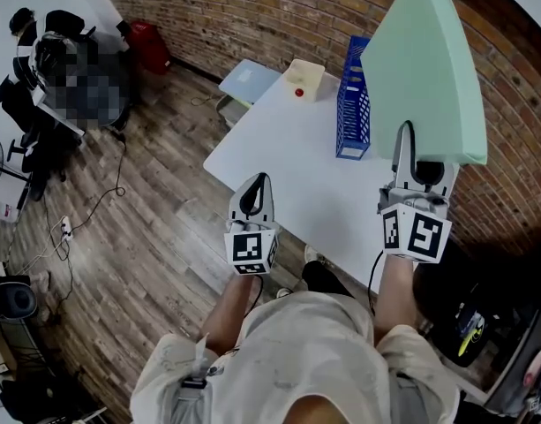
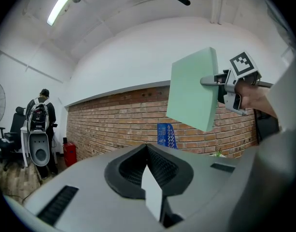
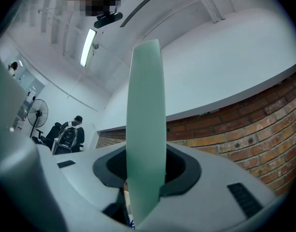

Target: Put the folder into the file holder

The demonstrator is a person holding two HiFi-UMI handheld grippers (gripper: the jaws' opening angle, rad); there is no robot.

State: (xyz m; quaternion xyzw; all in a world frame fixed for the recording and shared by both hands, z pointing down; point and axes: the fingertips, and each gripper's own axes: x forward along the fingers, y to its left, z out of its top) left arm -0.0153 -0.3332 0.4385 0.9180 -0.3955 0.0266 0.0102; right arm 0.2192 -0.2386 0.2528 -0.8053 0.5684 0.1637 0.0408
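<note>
Two grippers over a white table, the right one carrying the folder.
Left gripper hovers by the table's near edge, jaws pressed together on nothing. Farther right, the blue file holder stands upright on the table near the brick wall. Right gripper is clamped on the pale green folder's lower edge, holding it in the air, higher than the holder.

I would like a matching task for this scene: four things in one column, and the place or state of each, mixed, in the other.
1 folder
2 file holder
3 left gripper
4 red canister

a on the floor by the brick wall
b jaws together
c on the white table
d clamped in the right gripper, raised

Pairs: 1-d, 2-c, 3-b, 4-a
</note>
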